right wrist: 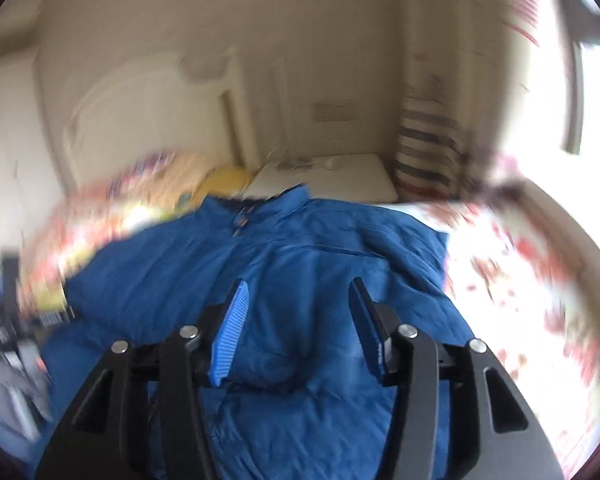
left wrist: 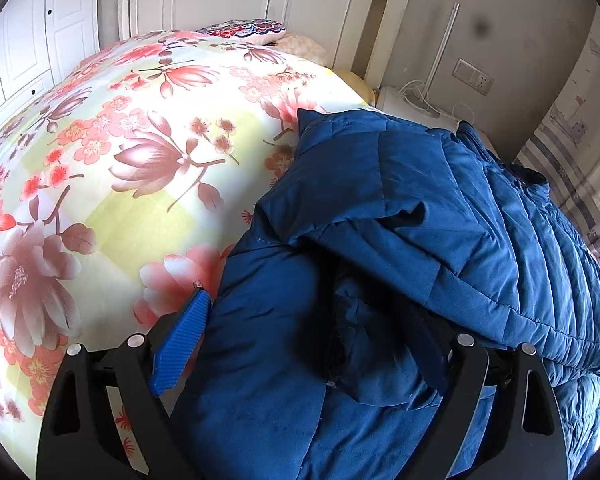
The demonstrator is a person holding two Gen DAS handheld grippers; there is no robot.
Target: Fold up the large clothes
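- Blue puffer jacket (left wrist: 400,240) lies on floral bedspread (left wrist: 120,140), sleeve folded across the body.
- Left gripper (left wrist: 312,340): jaws spread wide, jacket bunched between; right finger buried under fabric, so whether it grips is unclear.
- Right gripper (right wrist: 300,320) over the jacket (right wrist: 300,248), jaws apart, holding nothing; view motion-blurred.

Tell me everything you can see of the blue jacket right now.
The blue jacket is quilted and puffy, with matte fabric. It lies on the floral bedspread, one sleeve folded across the body, collar toward the headboard. The left gripper straddles bunched fabric, its right finger hidden. The right gripper is open above it.
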